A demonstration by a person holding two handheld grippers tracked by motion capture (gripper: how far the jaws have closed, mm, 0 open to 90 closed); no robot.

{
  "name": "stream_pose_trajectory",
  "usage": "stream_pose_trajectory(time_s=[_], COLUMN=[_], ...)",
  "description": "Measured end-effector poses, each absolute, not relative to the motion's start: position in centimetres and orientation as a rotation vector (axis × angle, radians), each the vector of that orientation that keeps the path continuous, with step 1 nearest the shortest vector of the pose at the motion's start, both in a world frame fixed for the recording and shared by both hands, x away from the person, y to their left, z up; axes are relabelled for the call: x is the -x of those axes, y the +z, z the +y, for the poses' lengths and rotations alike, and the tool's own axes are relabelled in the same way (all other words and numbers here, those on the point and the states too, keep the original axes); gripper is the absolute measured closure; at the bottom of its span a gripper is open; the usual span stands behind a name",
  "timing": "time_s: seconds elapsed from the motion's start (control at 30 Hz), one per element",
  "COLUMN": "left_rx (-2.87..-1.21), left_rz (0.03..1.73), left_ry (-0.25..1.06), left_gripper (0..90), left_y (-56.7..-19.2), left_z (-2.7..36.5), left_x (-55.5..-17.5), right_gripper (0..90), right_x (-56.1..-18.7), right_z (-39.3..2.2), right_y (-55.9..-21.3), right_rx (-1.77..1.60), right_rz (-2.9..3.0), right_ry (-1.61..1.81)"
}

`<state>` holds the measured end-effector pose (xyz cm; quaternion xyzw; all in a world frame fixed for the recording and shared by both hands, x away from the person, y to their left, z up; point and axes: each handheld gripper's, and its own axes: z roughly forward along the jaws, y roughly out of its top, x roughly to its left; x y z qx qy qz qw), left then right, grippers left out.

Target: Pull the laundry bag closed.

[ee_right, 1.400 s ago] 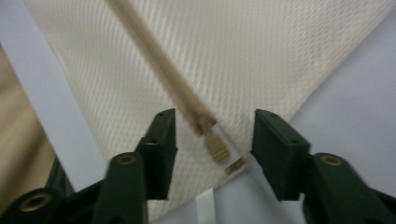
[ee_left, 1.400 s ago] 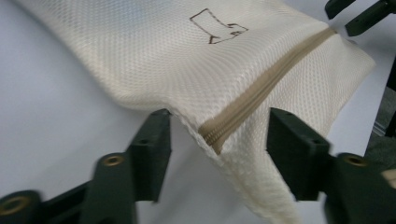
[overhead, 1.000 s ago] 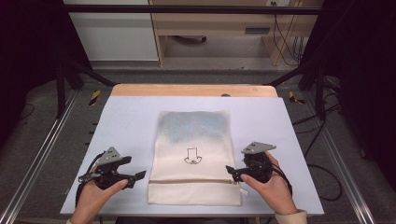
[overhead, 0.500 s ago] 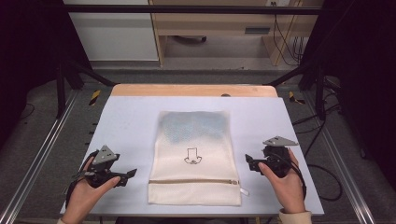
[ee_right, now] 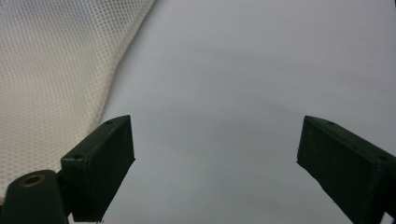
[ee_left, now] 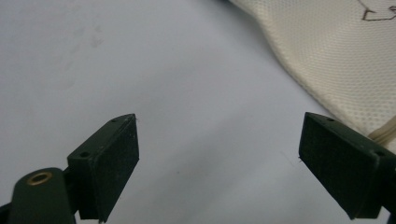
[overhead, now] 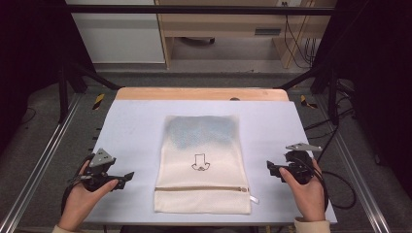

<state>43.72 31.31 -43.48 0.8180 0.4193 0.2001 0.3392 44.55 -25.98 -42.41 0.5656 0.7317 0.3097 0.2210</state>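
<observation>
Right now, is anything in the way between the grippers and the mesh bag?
No, nothing visible. Only bare table lies between the left gripper and the mesh bag, and between the right gripper and the bag. Both grippers are open and empty.

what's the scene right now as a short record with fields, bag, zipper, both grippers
bag: cream mesh laundry bag lying flat mid-table, bluish contents at far end
zipper: zipper across the near end, looks shut, pull tab at its right
left gripper: left gripper open, left of the bag, not touching
right gripper: right gripper open, right of the bag, not touching
surface: white table
</observation>
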Motion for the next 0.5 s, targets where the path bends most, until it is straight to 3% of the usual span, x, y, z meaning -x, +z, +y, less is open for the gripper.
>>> stream_pose_trajectory(time_s=[0.5], left_rx=[-2.180], left_rz=[1.181], left_ry=[0.535], left_gripper=[8.9], left_y=[-44.5], left_z=[33.4], left_x=[-44.7], right_gripper=[7.3], right_x=[-44.9], right_z=[-27.1], right_y=[-44.2], right_rx=[-1.627], right_rz=[2.097], right_ry=[0.781])
